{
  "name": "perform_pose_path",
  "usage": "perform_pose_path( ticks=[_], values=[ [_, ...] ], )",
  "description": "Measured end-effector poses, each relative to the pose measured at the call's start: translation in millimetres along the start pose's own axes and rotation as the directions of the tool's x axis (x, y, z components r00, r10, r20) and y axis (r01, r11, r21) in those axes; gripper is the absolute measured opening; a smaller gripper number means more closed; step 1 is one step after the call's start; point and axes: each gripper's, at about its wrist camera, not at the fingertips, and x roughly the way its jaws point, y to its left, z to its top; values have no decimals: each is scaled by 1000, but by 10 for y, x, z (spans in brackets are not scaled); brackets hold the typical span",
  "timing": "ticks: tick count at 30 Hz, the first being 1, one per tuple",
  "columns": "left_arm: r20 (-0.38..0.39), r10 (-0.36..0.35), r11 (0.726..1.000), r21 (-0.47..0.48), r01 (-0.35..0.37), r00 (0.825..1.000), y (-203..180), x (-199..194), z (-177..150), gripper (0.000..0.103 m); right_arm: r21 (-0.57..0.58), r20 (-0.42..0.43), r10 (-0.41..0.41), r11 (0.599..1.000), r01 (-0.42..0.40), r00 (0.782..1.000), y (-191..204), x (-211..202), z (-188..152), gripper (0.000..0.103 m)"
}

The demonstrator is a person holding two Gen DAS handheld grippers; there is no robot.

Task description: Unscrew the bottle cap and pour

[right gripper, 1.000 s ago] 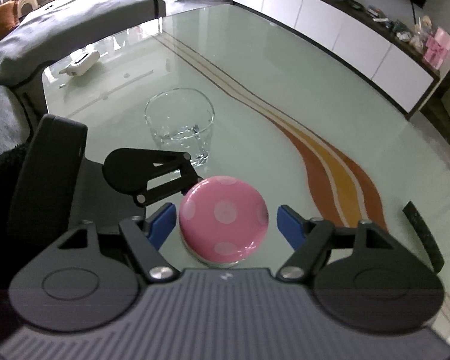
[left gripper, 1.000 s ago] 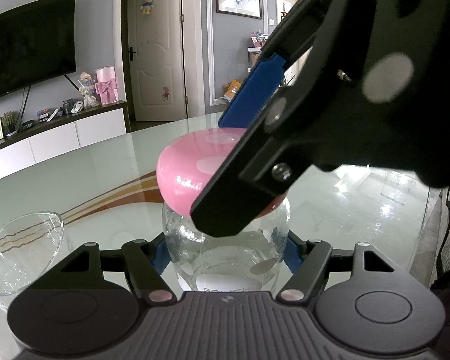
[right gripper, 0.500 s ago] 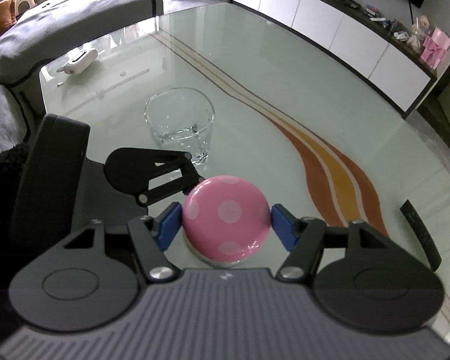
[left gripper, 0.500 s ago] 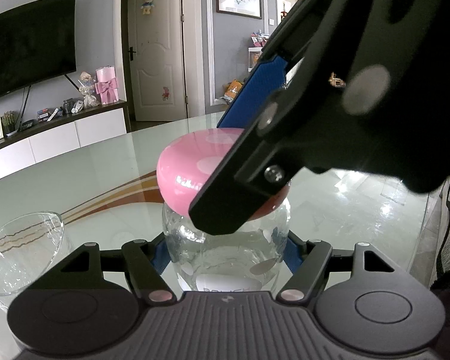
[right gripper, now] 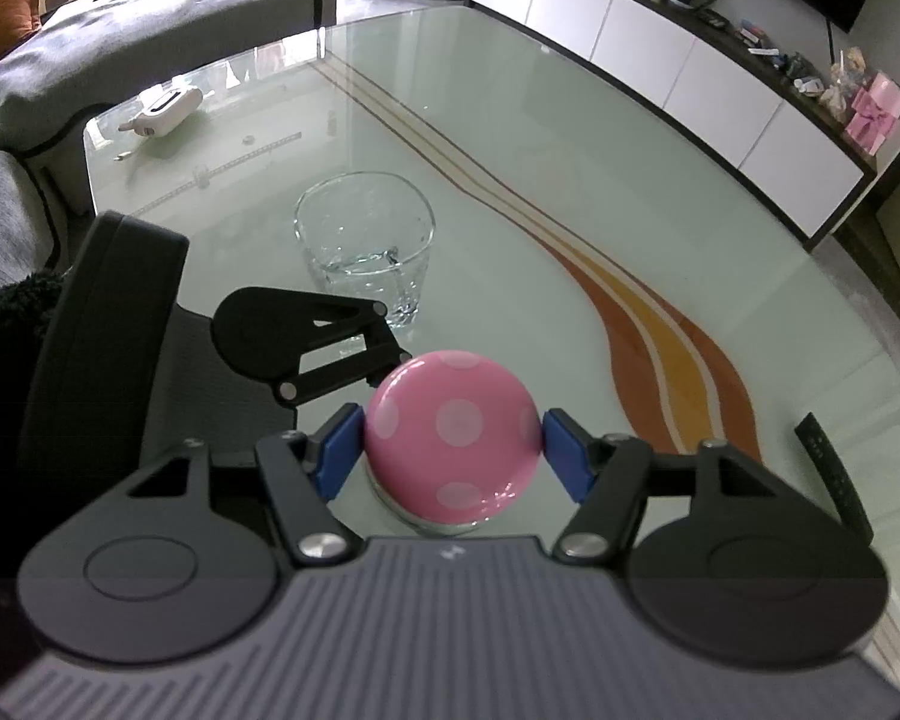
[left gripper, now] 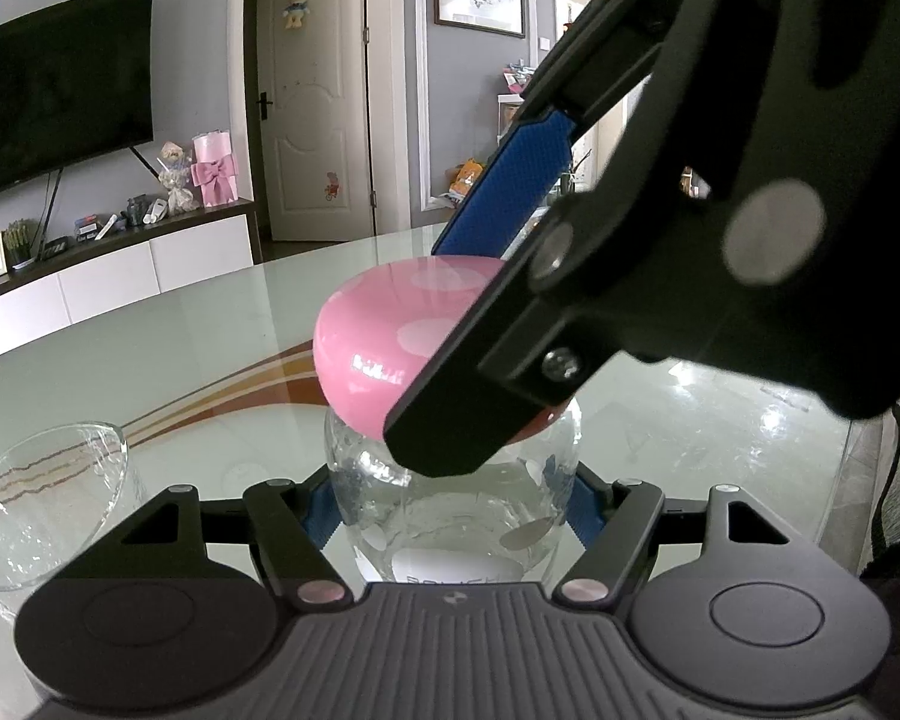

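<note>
Beside bottle [left gripper: 450, 516], glass [right gripper: 366, 252], remote [right gripper: 165, 105] beyond

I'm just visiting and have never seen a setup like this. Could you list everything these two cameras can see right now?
Bottle: one, clear, on table, held by the left gripper.
Cap: one, pink with pale dots, on the bottle.
Glass: one, clear, beside the bottle.
Table: one, pale green glass with orange stripes.
White device: one, far table corner.
Left gripper: black with blue pads, shut on the bottle.
Right gripper: black with blue pads, shut on the cap.
</note>
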Motion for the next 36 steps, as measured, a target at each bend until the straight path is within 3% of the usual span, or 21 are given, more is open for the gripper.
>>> perform_pose_path(
  ticks=[4,16,36],
  values=[
    [12,2,1000,-14,-2,1000,60,26,9,80,-5,5,13,1000,-13,1000,-25,-8,-17,65],
    [-11,-31,998,48,31,999,125,101,49,75,-44,-2,43,998,-43,999,-51,-24,-7,65],
    [-52,-25,999,36,27,998,315,294,189,74,-136,-19,92,986,-94,996,-87,-13,20,65]
  ],
)
